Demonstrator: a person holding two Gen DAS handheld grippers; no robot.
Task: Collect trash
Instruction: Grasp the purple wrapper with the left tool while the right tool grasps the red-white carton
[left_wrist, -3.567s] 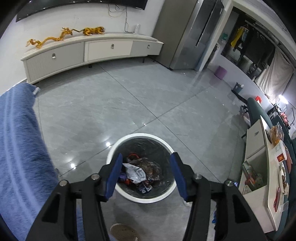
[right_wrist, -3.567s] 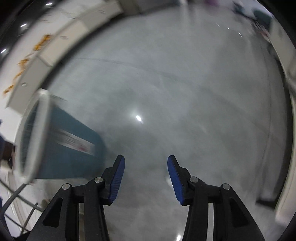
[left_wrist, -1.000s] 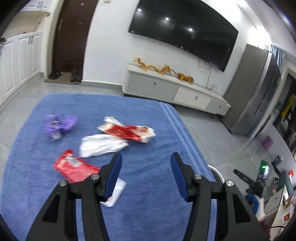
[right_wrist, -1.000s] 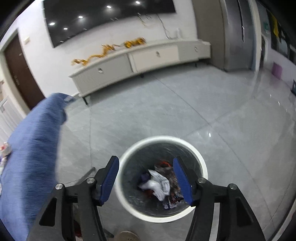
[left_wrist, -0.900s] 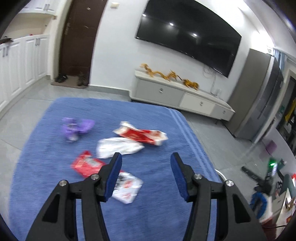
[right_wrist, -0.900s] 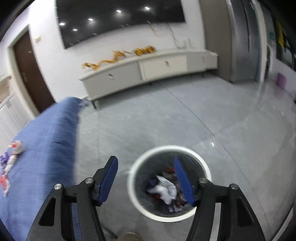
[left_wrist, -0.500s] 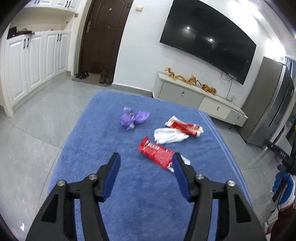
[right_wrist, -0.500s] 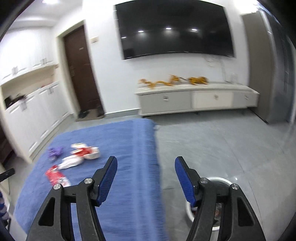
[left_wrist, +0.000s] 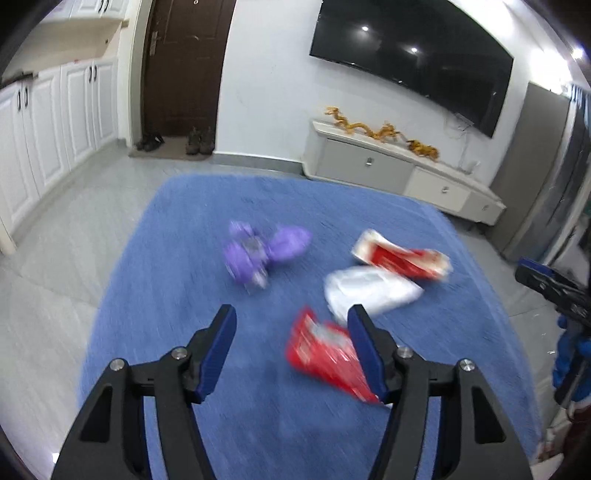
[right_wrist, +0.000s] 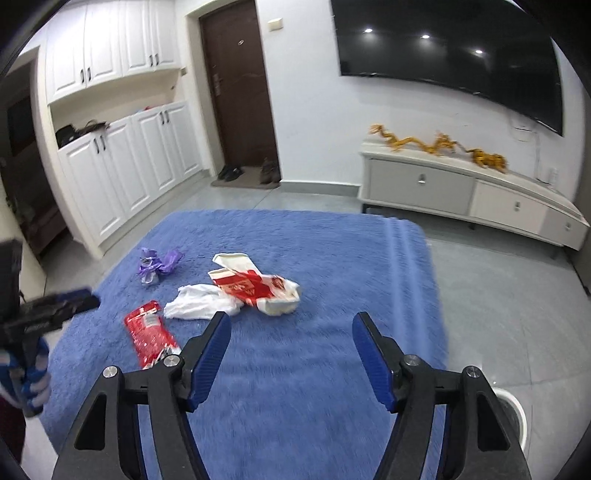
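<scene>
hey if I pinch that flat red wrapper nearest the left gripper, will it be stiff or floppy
Probably floppy: the red wrapper lies flat and slightly creased on the blue rug, like thin film. It looks empty, so likely very light. Its glossy surface may slip, and the plush pile could make getting a finger of the left gripper under it awkward.
</scene>
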